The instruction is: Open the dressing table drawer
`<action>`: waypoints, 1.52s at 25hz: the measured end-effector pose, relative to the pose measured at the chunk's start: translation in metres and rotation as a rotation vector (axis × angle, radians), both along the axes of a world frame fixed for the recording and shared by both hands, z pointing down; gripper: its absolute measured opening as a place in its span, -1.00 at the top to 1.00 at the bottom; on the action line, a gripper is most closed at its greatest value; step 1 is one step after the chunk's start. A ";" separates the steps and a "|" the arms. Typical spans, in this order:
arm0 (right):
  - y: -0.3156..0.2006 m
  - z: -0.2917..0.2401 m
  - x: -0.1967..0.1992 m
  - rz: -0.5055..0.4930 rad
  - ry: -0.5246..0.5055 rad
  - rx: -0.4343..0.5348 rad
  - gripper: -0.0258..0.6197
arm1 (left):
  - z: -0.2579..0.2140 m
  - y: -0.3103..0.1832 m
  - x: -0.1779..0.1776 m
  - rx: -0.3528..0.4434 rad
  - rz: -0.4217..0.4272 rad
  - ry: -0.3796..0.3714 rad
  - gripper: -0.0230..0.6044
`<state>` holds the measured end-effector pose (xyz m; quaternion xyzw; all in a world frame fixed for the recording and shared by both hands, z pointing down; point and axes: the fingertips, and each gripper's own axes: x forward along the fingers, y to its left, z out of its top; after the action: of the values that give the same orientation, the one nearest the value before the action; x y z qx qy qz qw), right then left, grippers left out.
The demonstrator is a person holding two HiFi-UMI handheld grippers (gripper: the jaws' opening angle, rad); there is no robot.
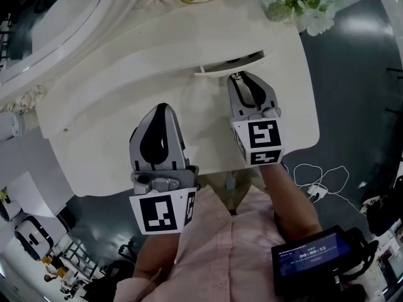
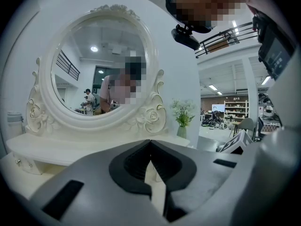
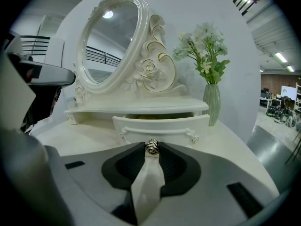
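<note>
The white dressing table point(image 1: 107, 112) has a small drawer point(image 3: 160, 123) under its raised shelf. The drawer stands pulled out a little, with a dark gap above its front point(image 1: 228, 68). My right gripper point(image 3: 152, 148) is shut on the drawer's round metal knob point(image 3: 152, 145), which shows between the jaw tips. In the head view the right gripper point(image 1: 238, 78) reaches the drawer front from the table's near side. My left gripper point(image 1: 162, 108) hovers over the tabletop to the left, shut and holding nothing. In its own view the left gripper point(image 2: 150, 142) points toward the oval mirror point(image 2: 101, 65).
A vase of white flowers point(image 3: 211, 102) stands on the table right of the drawer, and shows at the top as flowers point(image 1: 296, 2) in the head view. The carved mirror frame point(image 3: 150, 72) rises behind the shelf. White cables point(image 1: 321, 182) lie on the grey floor at the right.
</note>
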<state>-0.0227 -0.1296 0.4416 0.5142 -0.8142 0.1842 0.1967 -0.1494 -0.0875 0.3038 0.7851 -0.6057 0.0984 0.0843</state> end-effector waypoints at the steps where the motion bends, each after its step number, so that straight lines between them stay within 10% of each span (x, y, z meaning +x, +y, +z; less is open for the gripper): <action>1: 0.000 0.000 0.000 -0.001 0.000 0.000 0.60 | 0.000 0.000 0.000 0.000 0.000 0.000 0.86; 38: 0.023 0.000 0.006 -0.007 0.000 -0.009 0.60 | -0.003 0.019 0.010 0.010 0.003 0.002 0.86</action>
<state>-0.0172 -0.1063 0.4419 0.5105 -0.8152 0.1870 0.1996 -0.1395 -0.0686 0.3003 0.7864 -0.6051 0.0948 0.0806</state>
